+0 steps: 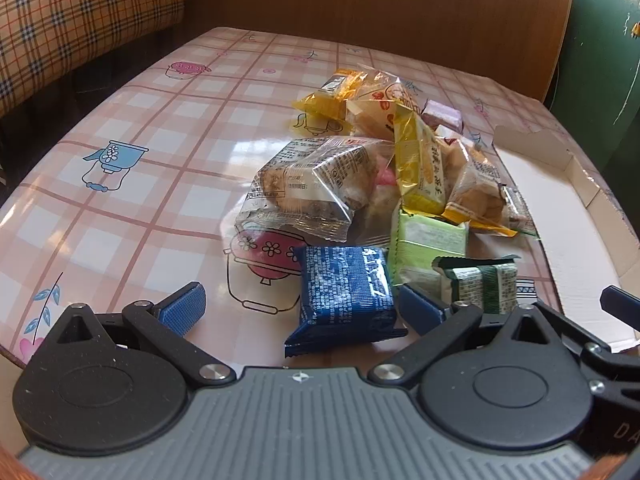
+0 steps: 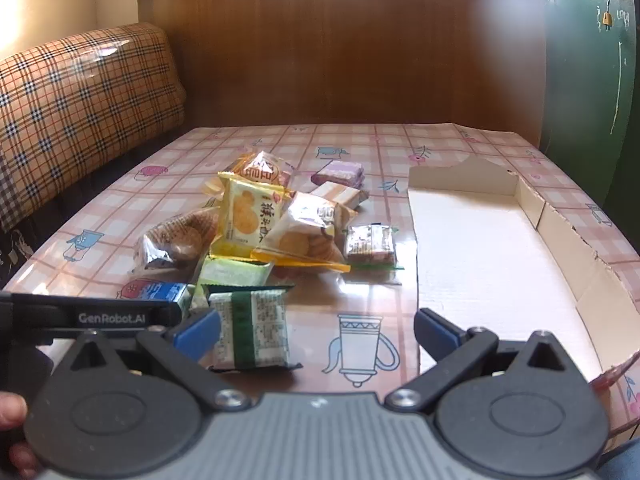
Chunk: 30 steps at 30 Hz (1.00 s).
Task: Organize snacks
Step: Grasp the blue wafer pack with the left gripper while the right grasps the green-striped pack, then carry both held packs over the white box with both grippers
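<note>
A: How far along is the sorting looking?

B: Barely begun, I'm judging. The snack pile (image 2: pixel 260 216) is sitting loose on the counter (image 1: pixel 132 184), and the shallow cardboard box (image 2: pixel 500 264) beside it is showing nothing inside.

A: And the fingers?

B: Both pairs are standing spread and holding nothing. The left gripper (image 1: pixel 300 312) is straddling the blue packet (image 1: pixel 344 296); the right gripper (image 2: pixel 316 332) is hovering with the green-striped packet (image 2: pixel 250 328) just beside its left finger.

A: Anything hiding?

B: The box's near corner is running behind the right gripper, and packets under the heap are staying covered. Small print is blurring.
</note>
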Each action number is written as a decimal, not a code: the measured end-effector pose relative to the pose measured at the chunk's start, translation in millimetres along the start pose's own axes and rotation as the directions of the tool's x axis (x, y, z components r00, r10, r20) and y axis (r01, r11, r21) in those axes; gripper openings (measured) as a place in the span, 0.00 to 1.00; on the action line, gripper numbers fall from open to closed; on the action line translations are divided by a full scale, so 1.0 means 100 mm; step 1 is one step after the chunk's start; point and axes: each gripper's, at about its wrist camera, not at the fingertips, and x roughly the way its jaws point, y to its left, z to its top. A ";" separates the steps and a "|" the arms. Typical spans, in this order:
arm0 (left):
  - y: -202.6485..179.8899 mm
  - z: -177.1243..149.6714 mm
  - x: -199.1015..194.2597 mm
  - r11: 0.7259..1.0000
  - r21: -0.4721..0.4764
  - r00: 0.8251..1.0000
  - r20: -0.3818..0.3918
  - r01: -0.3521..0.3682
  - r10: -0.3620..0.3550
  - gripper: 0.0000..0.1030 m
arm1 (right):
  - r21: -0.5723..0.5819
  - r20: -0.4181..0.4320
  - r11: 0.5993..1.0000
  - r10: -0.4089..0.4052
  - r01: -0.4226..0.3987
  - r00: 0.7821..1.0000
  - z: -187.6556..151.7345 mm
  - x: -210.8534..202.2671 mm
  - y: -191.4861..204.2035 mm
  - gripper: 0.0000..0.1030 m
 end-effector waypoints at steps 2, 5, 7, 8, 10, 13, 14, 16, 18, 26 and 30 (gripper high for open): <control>-0.01 0.00 0.03 1.000 0.007 1.000 -0.001 -0.003 0.003 1.00 | -0.004 -0.008 1.000 0.000 0.000 1.000 -0.01 0.02 0.01 0.99; -0.02 0.00 0.06 1.000 0.014 1.000 -0.005 -0.010 0.010 1.00 | 0.001 -0.023 1.000 0.009 -0.009 1.000 -0.01 0.02 0.02 0.99; -0.03 0.00 0.09 1.000 0.019 1.000 -0.006 -0.014 0.014 1.00 | -0.001 -0.020 1.000 0.012 -0.012 1.000 -0.01 0.04 0.03 0.99; -0.04 0.00 0.10 1.000 0.024 1.000 -0.006 -0.015 0.015 1.00 | -0.004 -0.015 1.000 0.016 -0.016 1.000 -0.01 0.06 0.03 0.99; -0.03 0.00 0.11 0.999 0.038 1.000 -0.009 -0.026 0.026 1.00 | -0.010 -0.017 1.000 0.020 -0.021 1.000 -0.01 0.08 0.06 0.99; -0.04 0.00 0.18 0.997 0.052 0.999 -0.006 -0.051 0.051 1.00 | -0.031 -0.026 0.999 0.021 -0.021 0.999 -0.01 0.13 0.10 0.99; -0.04 -0.01 0.20 0.997 0.053 0.998 -0.005 -0.055 0.055 1.00 | -0.047 -0.020 0.999 0.013 -0.014 1.000 -0.01 0.17 0.12 0.99; -0.02 -0.01 0.23 0.997 0.056 0.998 0.005 -0.057 0.057 1.00 | -0.059 -0.024 0.998 0.020 -0.022 0.999 -0.01 0.20 0.13 0.99; -0.02 -0.01 0.24 0.996 0.058 0.998 0.018 -0.068 0.067 1.00 | -0.065 -0.026 0.997 0.029 -0.030 0.999 0.00 0.25 0.12 0.99; 0.05 -0.03 0.19 0.995 0.067 0.995 0.074 -0.072 0.067 0.58 | -0.019 -0.069 0.997 0.073 -0.074 0.995 0.00 0.41 0.12 0.95; 0.01 -0.07 0.17 0.994 0.081 0.994 0.087 -0.072 0.065 0.53 | -0.054 -0.107 0.994 0.091 -0.097 0.990 -0.01 0.48 0.20 0.69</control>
